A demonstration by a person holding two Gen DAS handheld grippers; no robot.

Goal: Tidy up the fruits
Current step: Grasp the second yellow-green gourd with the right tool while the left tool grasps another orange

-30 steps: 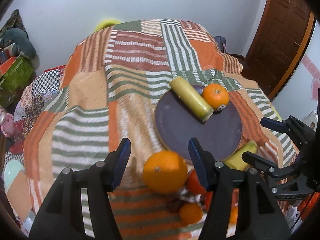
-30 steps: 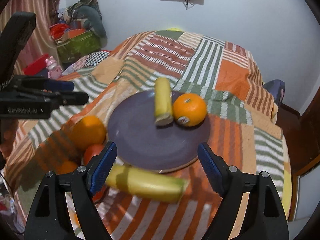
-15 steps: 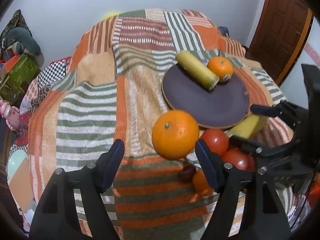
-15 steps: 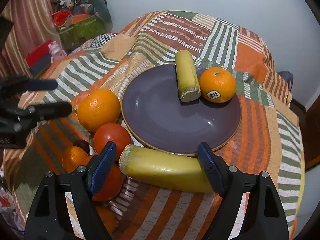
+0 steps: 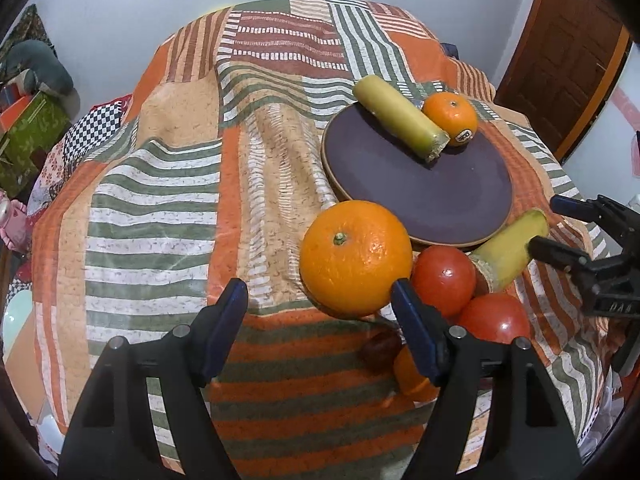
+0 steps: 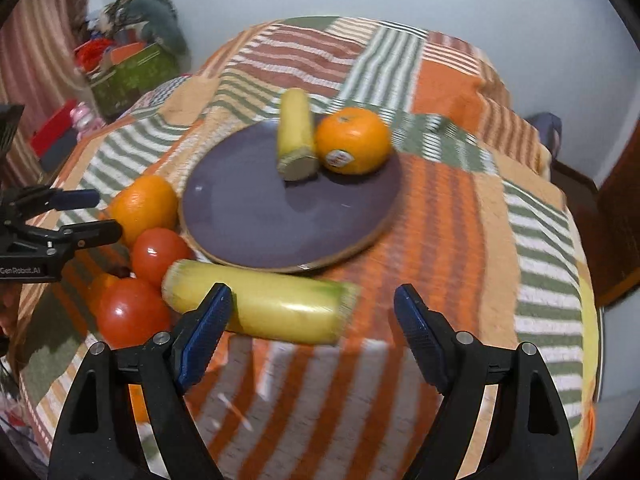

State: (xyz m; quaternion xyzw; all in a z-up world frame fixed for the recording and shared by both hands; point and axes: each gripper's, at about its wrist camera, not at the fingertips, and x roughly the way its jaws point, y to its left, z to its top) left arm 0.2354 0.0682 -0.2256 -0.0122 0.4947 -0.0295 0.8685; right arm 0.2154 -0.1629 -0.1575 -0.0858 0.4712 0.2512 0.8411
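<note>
Plate: the round dark purple plate [image 5: 420, 192] lies on the striped patchwork cloth [image 5: 160, 184] covering the tabletop; on its far side rest a yellow cut banana piece [image 5: 400, 118] and a small stickered orange [image 5: 451, 119], the two touching.
Left to place: the large orange [image 5: 355, 258], two red tomatoes [image 5: 443, 276] [image 5: 494, 317] and a second yellow banana piece [image 6: 260, 306] lie on the cloth just beside the plate's near rim.
Progress: by my judgement under halfway, with two fruits plated and at least four off the plate.
Left gripper [image 5: 320, 324]: fingers apart, holding nothing, with the large orange just ahead, towards the right finger.
Right gripper [image 6: 310, 326]: fingers apart and empty; the second banana piece lies between and just ahead of them, nearer the left finger.
Hard to tell: a small dark red round thing [image 5: 380, 349] and another orange fruit [image 5: 406, 372] sit partly behind the left gripper's right finger; what they are is unclear. The right wrist view is motion-blurred, so fruit edges there are soft.
</note>
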